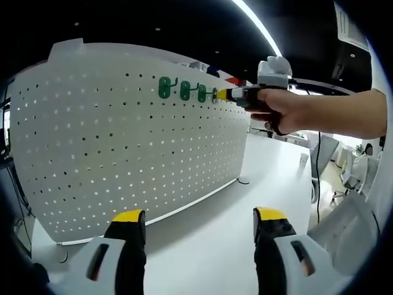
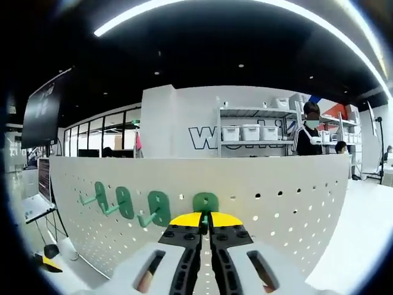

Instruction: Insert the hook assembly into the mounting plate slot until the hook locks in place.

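Four green hooks sit in a row on the white pegboard (image 2: 295,203), near its top edge: three already hanging (image 2: 126,203), and the fourth hook (image 2: 206,201) at lower centre of the right gripper view, pinched by my right tongs (image 2: 206,221), jaws nearly closed. My left tongs (image 1: 199,224) hang wide apart, holding nothing, above the desk (image 1: 270,166).

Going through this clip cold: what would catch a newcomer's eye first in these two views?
The big white pegboard standing upright on the white table, with a row of green hooks along its upper holes. At the row's end, the right gripper is shut on another green hook pressed to the board, seen in the left gripper view with a hand holding it. The left gripper hangs open over the table.
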{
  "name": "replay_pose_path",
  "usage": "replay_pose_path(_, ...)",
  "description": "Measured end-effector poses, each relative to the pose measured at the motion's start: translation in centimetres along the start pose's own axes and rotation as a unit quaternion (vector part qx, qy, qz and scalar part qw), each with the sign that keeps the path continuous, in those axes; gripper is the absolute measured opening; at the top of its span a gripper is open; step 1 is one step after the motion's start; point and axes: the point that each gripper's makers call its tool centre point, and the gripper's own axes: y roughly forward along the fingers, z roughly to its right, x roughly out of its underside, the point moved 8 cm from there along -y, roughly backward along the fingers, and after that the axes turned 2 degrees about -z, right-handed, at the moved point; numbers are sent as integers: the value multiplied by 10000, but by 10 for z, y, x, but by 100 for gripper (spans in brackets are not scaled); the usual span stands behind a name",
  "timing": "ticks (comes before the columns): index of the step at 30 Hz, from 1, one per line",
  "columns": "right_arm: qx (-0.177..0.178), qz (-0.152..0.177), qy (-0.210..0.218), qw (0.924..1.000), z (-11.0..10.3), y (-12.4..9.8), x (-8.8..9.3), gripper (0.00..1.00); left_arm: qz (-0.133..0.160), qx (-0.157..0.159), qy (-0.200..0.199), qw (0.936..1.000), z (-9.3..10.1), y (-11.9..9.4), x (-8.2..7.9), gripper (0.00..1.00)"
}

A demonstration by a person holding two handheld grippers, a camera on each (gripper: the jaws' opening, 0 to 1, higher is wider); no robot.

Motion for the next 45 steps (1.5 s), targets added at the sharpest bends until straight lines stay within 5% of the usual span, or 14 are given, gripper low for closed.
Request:
replay_pose_path(26,-230,62,-32,9997,4,-3,6,4,4,-61,52,10000,-1,-5,0,72)
replay_pose_path(45,-864,0,-51,9962,0,-20,32,50,-36,-160,-55,9999,-6,-8,5,73)
